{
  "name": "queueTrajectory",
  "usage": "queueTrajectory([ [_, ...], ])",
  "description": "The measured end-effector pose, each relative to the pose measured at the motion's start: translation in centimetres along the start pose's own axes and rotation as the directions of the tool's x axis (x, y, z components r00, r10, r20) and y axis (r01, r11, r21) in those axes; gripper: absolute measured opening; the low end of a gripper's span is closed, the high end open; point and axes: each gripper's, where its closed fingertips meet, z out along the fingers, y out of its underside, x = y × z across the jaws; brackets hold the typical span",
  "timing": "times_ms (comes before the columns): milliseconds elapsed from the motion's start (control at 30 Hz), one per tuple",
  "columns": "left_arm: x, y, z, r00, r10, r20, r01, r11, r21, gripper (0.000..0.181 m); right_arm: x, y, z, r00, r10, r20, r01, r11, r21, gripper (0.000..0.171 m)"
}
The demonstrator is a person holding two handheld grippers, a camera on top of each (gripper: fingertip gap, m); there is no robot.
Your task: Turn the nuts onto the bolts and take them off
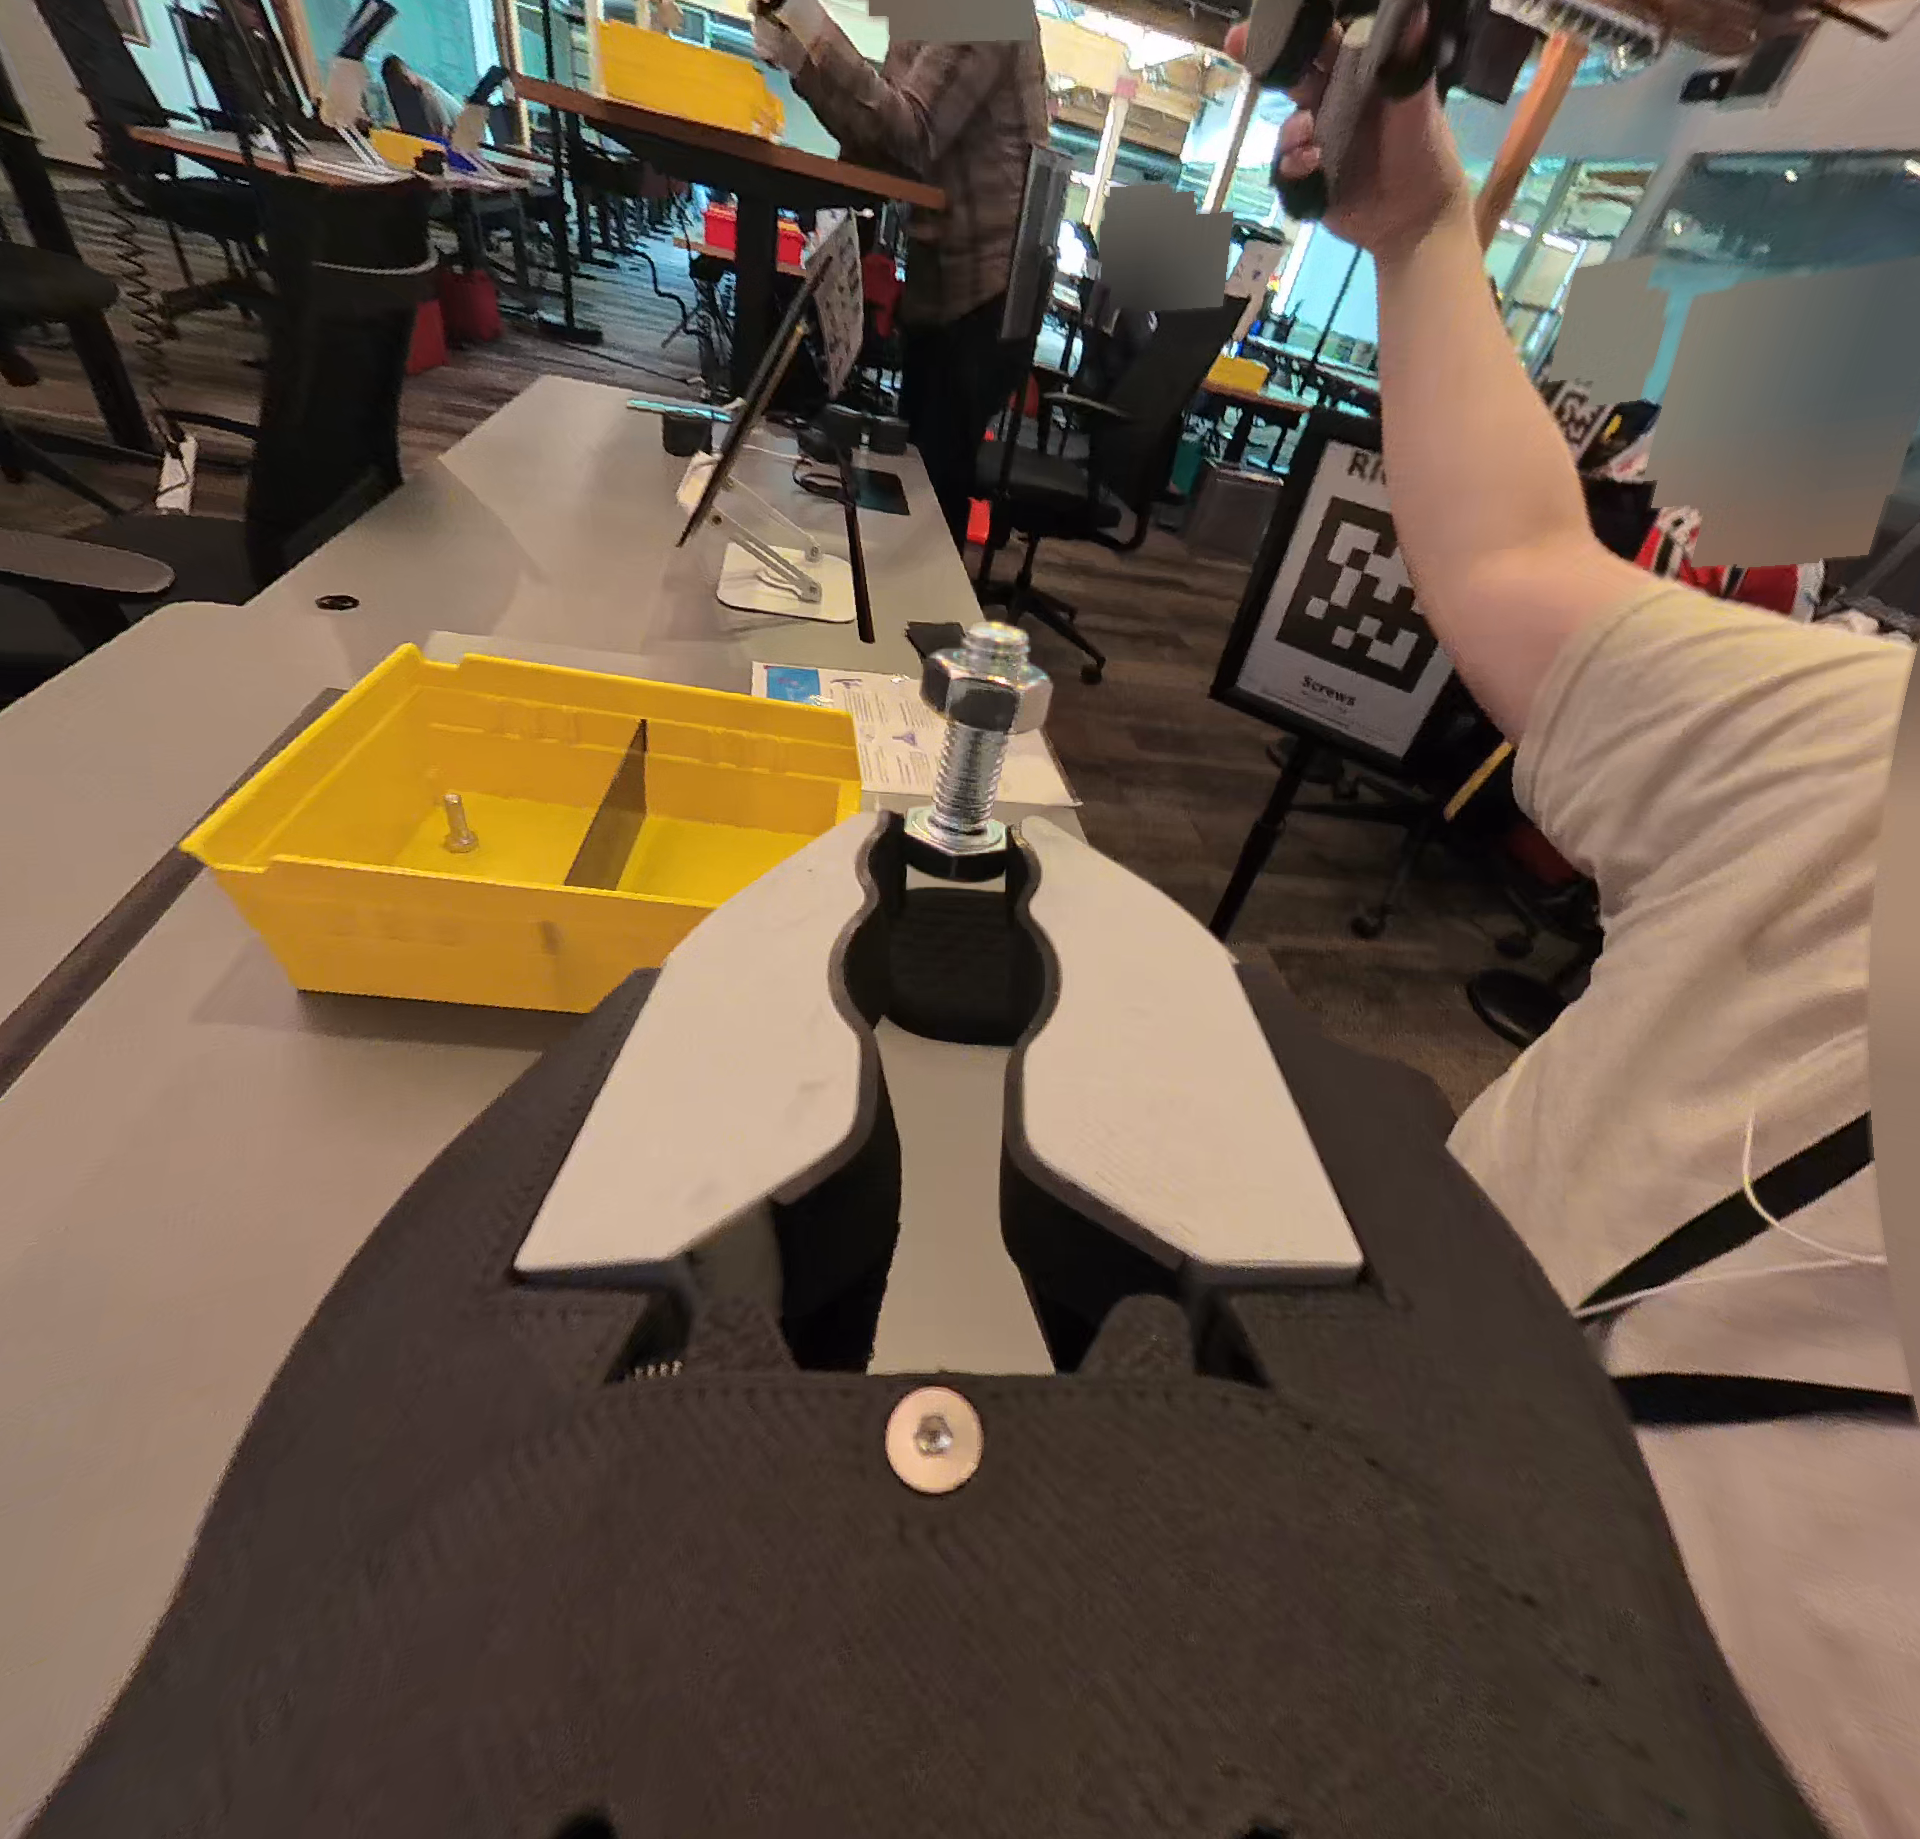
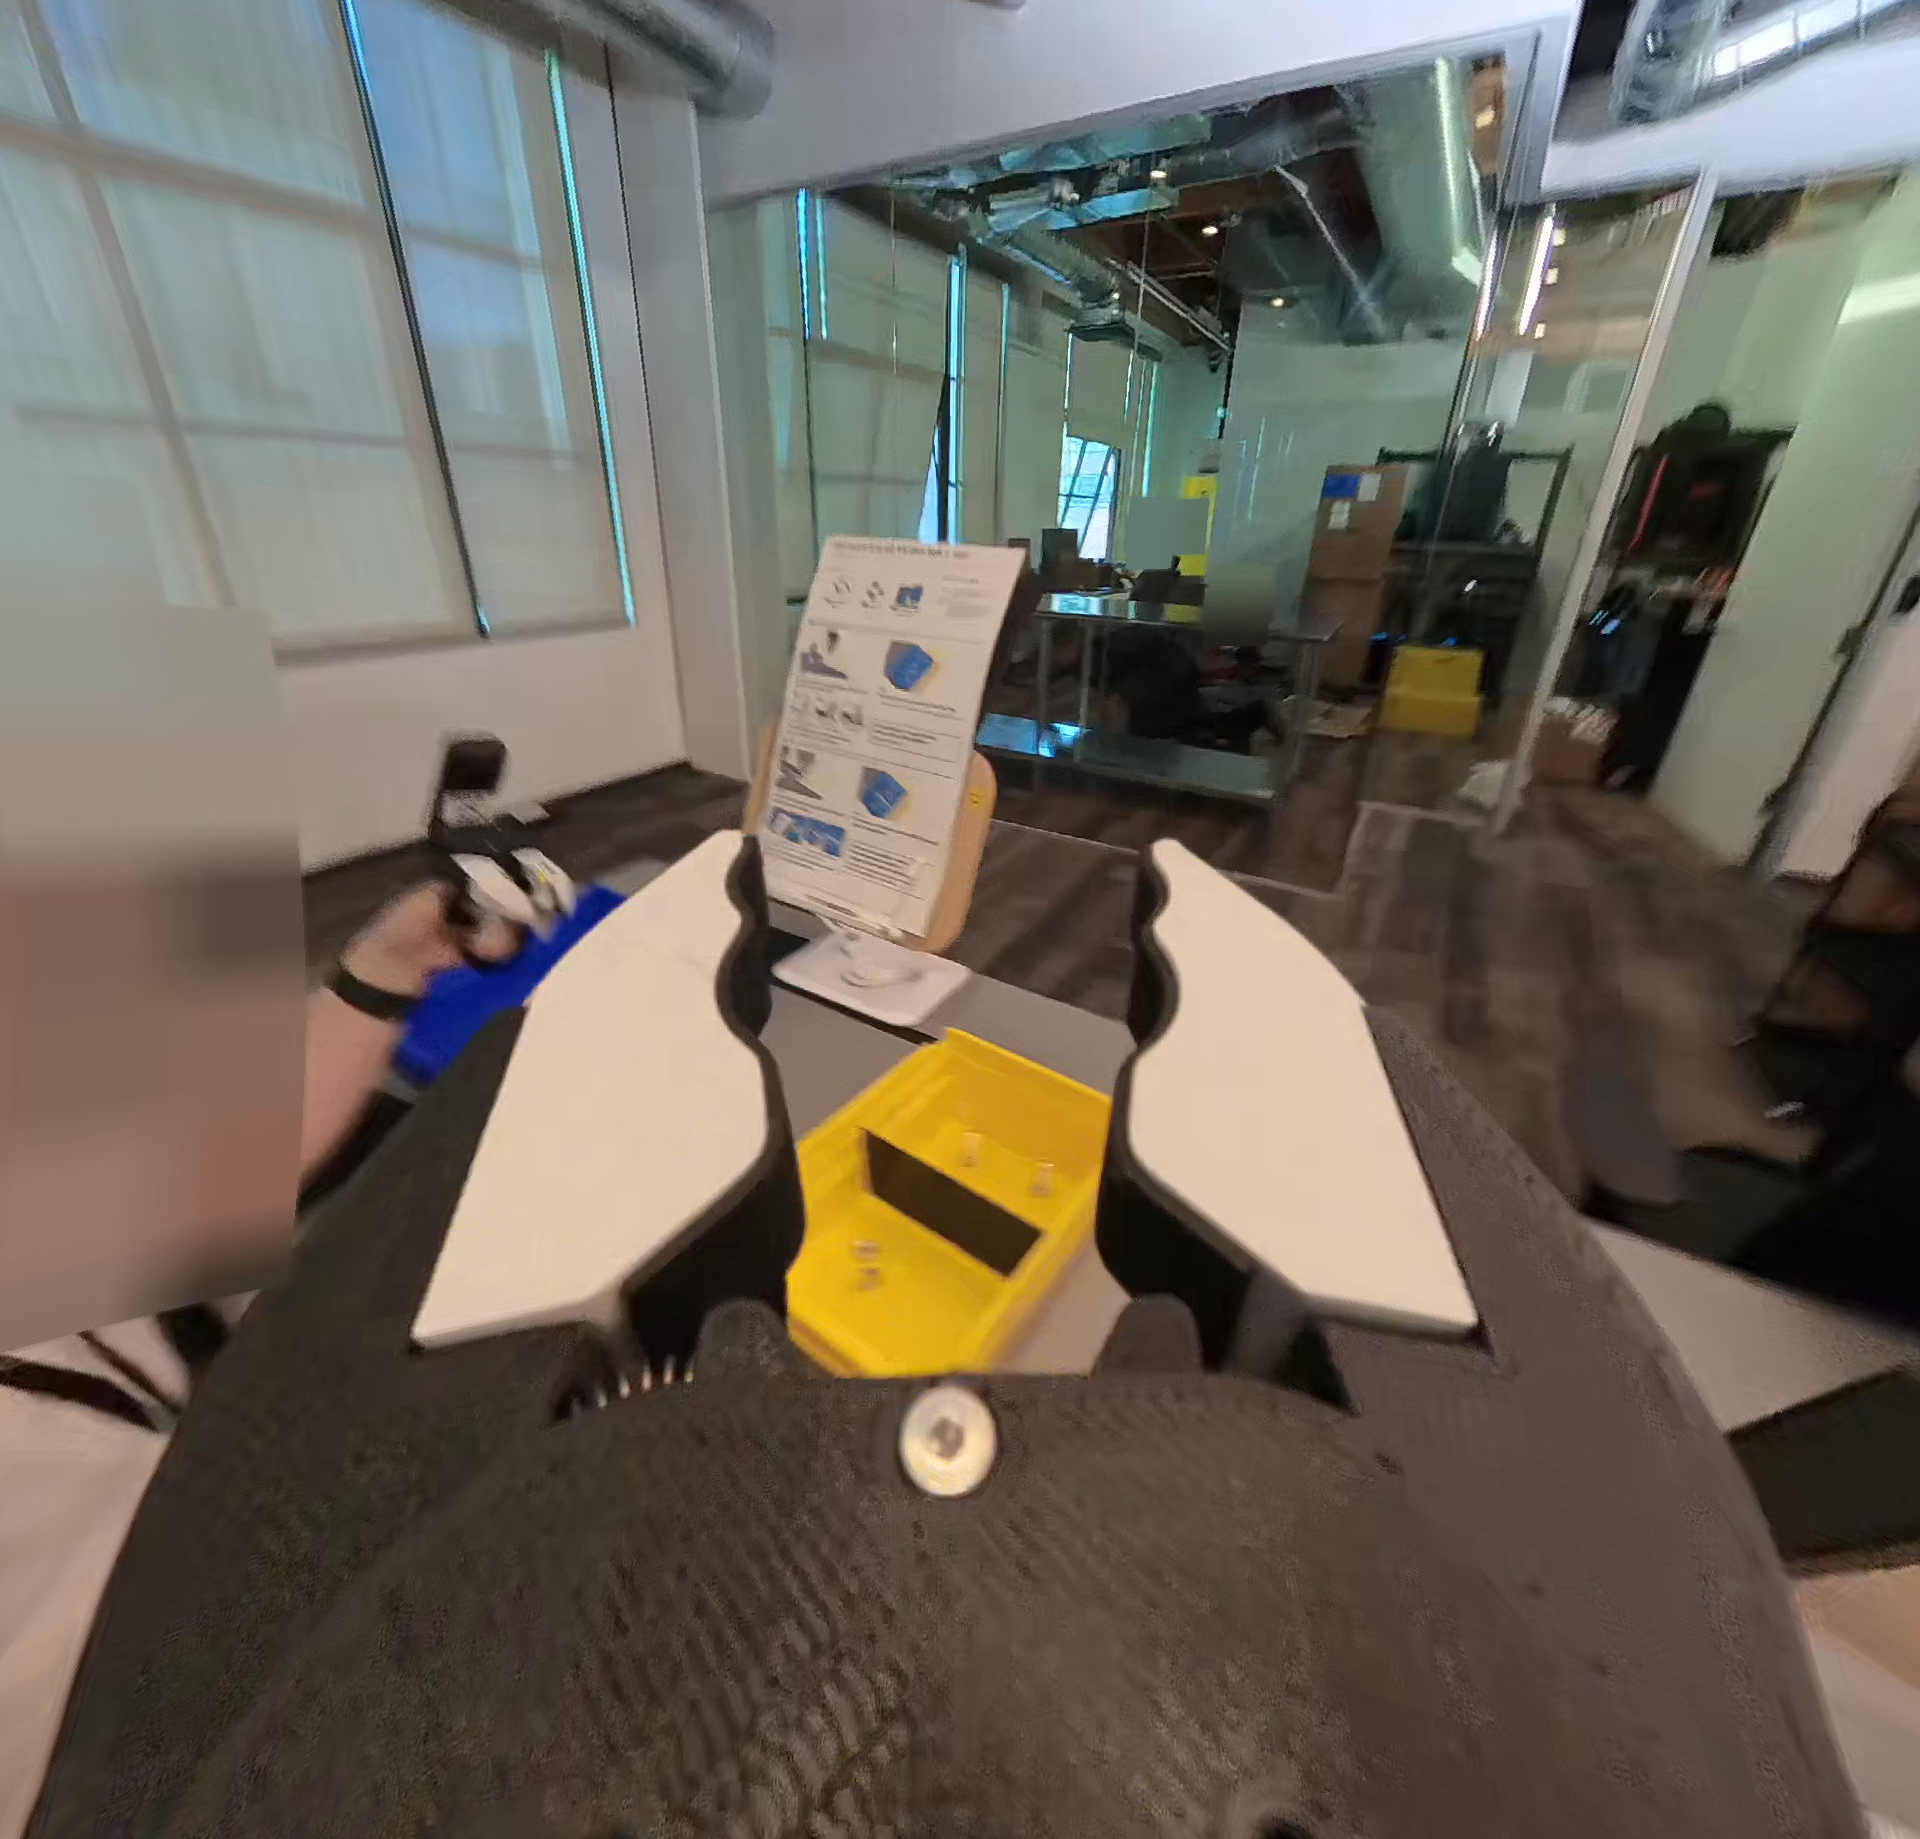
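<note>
My left gripper (image 1: 953, 844) is shut on the head of a silver bolt (image 1: 966, 771) that stands upright out of the fingertips. A hex nut (image 1: 985, 686) sits near the top of its thread. The yellow bin (image 1: 499, 833) with a black divider lies on the grey table to the left, one small bolt (image 1: 457, 823) standing in it. My right gripper (image 2: 940, 896) is open and empty, raised high above the table; it also shows at the top of the left wrist view (image 1: 1351, 33). Below it the yellow bin (image 2: 1081, 1103) holds several small bolts (image 2: 971, 1150).
A tablet on a white stand (image 1: 769, 501) and a printed sheet (image 1: 894, 719) lie beyond the bin. A sign on a tripod (image 1: 1340, 594) stands right of the table. An instruction card on a stand (image 2: 883, 740) and a blue bin (image 2: 488, 989) show in the right wrist view. People work at nearby desks. The grippers' ends are close to 55 cm from one another.
</note>
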Motion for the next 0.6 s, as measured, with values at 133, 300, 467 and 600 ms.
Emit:
queueTrajectory([
  [133,-2.2,0.1,-0.3,0.995,-0.03,0.095,0.028,0.999,0.019,0.018,-1.1,1.1,4.6,0.977,-0.209,-0.037,0.211,0.974,0.08,0.066],
  [300,-4.6,-0.4,-0.8,0.978,-0.069,0.195,0.048,0.993,0.109,0.018,-4.2,7.0,13.2,0.982,-0.188,-0.019,0.189,0.98,0.063,0.063],
  [467,-7.0,-0.1,-1.4,0.926,-0.028,0.376,-0.01,0.995,0.097,0.018,-10.2,15.7,22.6,0.966,-0.246,0.08,0.237,0.966,0.1,0.055],
  [600,-7.0,0.0,-1.3,0.915,0.017,0.403,-0.044,0.997,0.058,0.018,-17.7,17.2,23.1,0.759,-0.056,0.648,-0.082,0.98,0.18,0.056],
])
